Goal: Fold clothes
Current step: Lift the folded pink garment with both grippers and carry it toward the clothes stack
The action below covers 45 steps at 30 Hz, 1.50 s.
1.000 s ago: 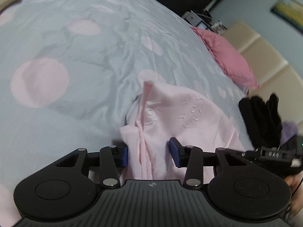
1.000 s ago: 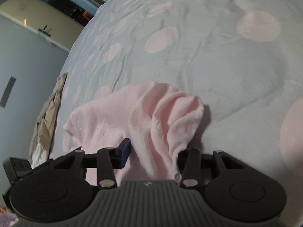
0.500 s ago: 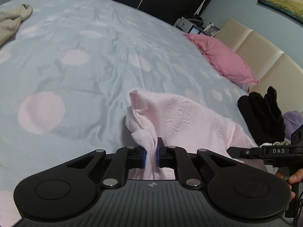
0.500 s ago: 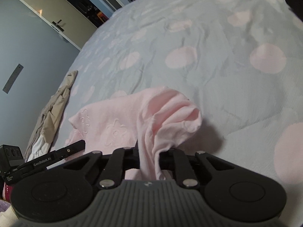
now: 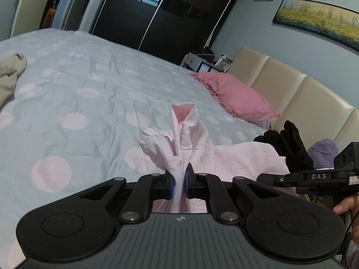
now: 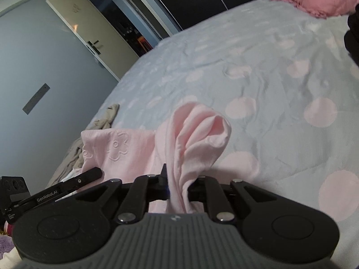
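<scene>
Two hand-held grippers had the pink garment [image 5: 242, 161] pinched: the left hand-held gripper [image 5: 178, 185] clamped a bunched corner, the right hand-held gripper [image 6: 178, 189] another, lifting it off the bed [image 5: 89, 85]. Soft, light, floppy cloth; I'd judge corners and hems the best hold. The left view alone showed black clothes [image 5: 289, 143]; the right alone a beige heap [image 6: 107, 116].

dim bedrm: grey walls, dark wardrobe [image 5: 157, 13], beige headboard [image 5: 291, 89], framed painting [image 5: 318, 20], pale door [image 6: 94, 35].
</scene>
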### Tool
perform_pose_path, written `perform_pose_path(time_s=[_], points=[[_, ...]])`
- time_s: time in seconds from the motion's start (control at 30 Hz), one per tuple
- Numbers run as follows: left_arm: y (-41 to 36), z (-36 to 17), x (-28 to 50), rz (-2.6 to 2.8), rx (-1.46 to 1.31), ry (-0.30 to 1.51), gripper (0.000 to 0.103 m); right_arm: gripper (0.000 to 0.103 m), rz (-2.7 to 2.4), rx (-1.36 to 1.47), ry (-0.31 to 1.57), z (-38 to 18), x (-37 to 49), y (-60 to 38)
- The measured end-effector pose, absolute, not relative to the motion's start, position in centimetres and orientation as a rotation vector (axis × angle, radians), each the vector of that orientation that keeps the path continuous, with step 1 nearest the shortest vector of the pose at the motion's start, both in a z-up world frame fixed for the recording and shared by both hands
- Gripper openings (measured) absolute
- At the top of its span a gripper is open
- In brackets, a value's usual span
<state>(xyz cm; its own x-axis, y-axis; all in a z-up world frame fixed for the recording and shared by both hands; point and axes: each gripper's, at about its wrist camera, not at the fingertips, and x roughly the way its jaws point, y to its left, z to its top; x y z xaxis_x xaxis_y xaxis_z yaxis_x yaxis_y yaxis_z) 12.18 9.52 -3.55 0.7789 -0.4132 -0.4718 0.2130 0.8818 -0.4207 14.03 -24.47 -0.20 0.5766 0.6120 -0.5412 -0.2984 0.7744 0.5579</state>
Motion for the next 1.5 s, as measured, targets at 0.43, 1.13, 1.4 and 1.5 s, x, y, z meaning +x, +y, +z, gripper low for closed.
perform_pose_path(time_s=[0.43,1.13,1.4,1.5], points=[[9.7,2.1,9.2,-0.374,-0.367,0.457,0.006,0.011,0.606,0.429,0.616,7.0,9.3,-25.6],[10.8,-3.0,10.0,-0.31,-0.376,0.727,0.006,0.012,0.555,0.335,0.829,2.7,10.4,-23.7],[12.3,-7.8,13.7,-0.251,-0.39,0.833,0.006,0.012,0.54,0.307,0.94,-2.4,15.8,-21.2],[12.9,-9.4,14.7,-0.233,-0.407,0.879,0.006,0.012,0.54,0.311,0.982,-4.2,17.3,-20.8]])
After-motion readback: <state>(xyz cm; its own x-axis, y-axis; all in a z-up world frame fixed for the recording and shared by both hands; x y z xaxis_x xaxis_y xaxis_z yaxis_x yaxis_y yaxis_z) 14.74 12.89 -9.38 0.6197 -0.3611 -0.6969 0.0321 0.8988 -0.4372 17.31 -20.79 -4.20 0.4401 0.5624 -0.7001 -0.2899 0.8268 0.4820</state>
